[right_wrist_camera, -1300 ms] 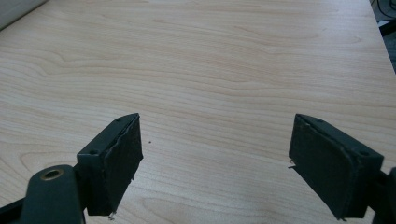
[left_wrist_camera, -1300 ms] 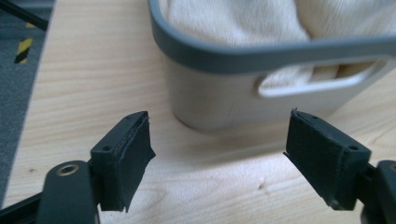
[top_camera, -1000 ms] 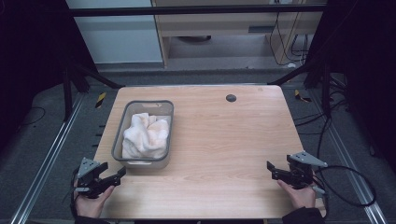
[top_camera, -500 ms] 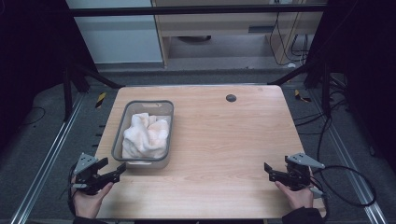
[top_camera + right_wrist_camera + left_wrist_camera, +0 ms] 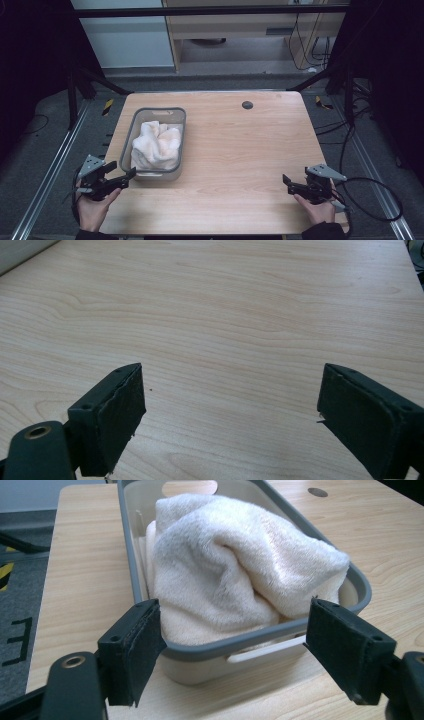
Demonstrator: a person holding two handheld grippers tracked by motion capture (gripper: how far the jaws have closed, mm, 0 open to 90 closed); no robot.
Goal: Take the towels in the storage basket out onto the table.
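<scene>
A grey plastic bin (image 5: pixel 132 131) stands on the left half of the wooden table (image 5: pixel 240 150), with a crumpled cream towel (image 5: pixel 157 145) heaped inside it. My left gripper (image 5: pixel 131 173) hovers open just off the bin's near end, its jaws pointing at the near rim (image 5: pixel 280 632). In the left gripper view the towel (image 5: pixel 235 565) rises above the rim between the two black pads (image 5: pixel 132 650), which touch nothing. My right gripper (image 5: pixel 286 181) stays open near the table's front right, with bare wood (image 5: pixel 230 340) between its pads.
A small dark round hole (image 5: pixel 247 105) sits in the tabletop at the back centre. Black frame posts stand at the table's back corners, and cables (image 5: pixel 370 200) trail on the floor to the right. An aluminium rail (image 5: pixel 50 175) runs along the left.
My left gripper has risen and moved in toward the bin's near end. The right gripper has hardly moved.
</scene>
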